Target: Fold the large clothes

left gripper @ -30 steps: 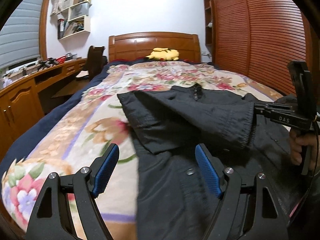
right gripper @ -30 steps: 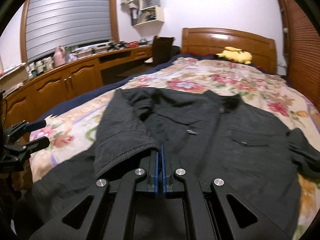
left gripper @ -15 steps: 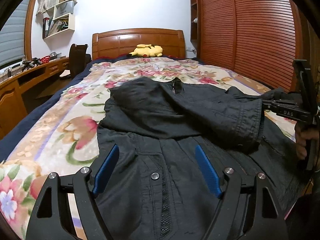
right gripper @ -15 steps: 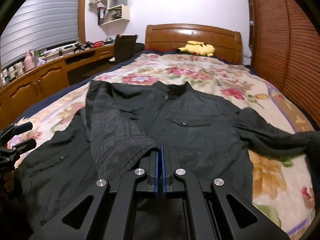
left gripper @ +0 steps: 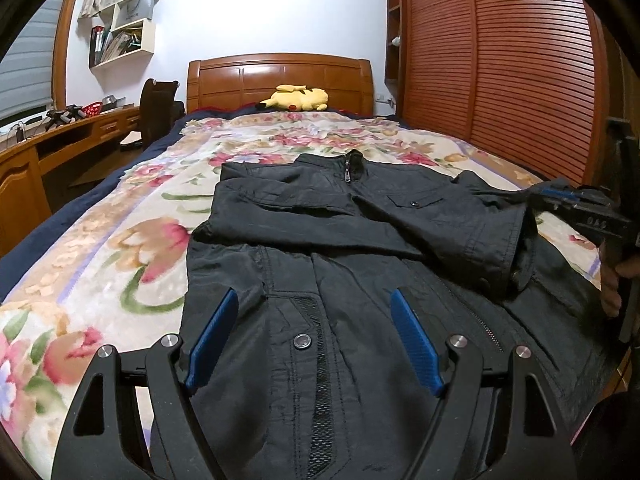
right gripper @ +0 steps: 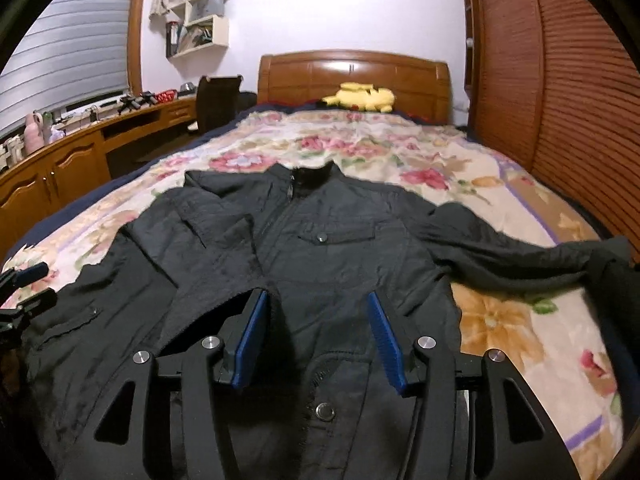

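A large black jacket (left gripper: 360,248) lies front-up on the floral bedspread, collar toward the headboard; it also shows in the right wrist view (right gripper: 320,248). Its left sleeve (left gripper: 440,224) is folded across the chest, with the cuff (right gripper: 224,280) lying beside my right gripper's left finger. The other sleeve (right gripper: 520,256) stretches out to the right. My left gripper (left gripper: 314,304) is open and empty above the jacket's lower front. My right gripper (right gripper: 316,308) is open and empty over the jacket's middle; it also shows at the right edge of the left wrist view (left gripper: 568,200).
A yellow plush toy (left gripper: 296,98) lies by the wooden headboard (left gripper: 280,76). A wooden desk and cabinets (right gripper: 72,160) with a chair (right gripper: 218,100) run along the left. A slatted wardrobe (left gripper: 500,60) stands close on the right.
My right gripper has opened and let go of the sleeve cuff, which now lies across the jacket's front. Both grippers have shifted rightward along the bed's foot.
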`<state>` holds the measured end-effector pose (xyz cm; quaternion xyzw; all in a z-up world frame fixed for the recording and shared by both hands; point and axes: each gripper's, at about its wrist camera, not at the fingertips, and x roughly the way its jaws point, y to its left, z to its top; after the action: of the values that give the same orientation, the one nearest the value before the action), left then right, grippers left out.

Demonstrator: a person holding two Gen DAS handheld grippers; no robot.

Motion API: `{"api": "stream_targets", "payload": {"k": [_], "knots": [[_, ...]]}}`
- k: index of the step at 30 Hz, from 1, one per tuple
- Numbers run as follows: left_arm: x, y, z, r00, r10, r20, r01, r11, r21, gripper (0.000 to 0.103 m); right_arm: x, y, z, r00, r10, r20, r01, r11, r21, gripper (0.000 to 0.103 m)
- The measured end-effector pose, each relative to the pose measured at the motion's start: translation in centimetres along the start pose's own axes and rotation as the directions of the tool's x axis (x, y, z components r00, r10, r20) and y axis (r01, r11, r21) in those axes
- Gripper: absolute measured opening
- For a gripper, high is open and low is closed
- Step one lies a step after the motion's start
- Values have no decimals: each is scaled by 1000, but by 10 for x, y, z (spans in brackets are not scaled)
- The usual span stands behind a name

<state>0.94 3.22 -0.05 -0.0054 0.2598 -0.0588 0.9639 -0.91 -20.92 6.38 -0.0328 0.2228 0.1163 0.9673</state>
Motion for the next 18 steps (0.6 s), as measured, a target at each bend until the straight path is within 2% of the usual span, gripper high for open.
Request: {"api": "stream_targets", "payload": {"k": [4,7,11,18], "knots": [[3,-2,-2,1000,3,-10,-3,1000,7,79,-23,11,0,997,0,79,2,1000,-14,62],[5,-4,-2,1000,6,-15,-5,1000,15,79,-34,23,0,993,68,101,-66,998,-22,63],[5,-4,-2,1000,5,-16,-5,1000,14,79,-32,46,-8,990,128,63,-122,989,-85,63],[7,-6,-5,1000,6,-28,-6,1000,22,79,9,71,-18,979,182,-94,-195,968,-160,63]]}}
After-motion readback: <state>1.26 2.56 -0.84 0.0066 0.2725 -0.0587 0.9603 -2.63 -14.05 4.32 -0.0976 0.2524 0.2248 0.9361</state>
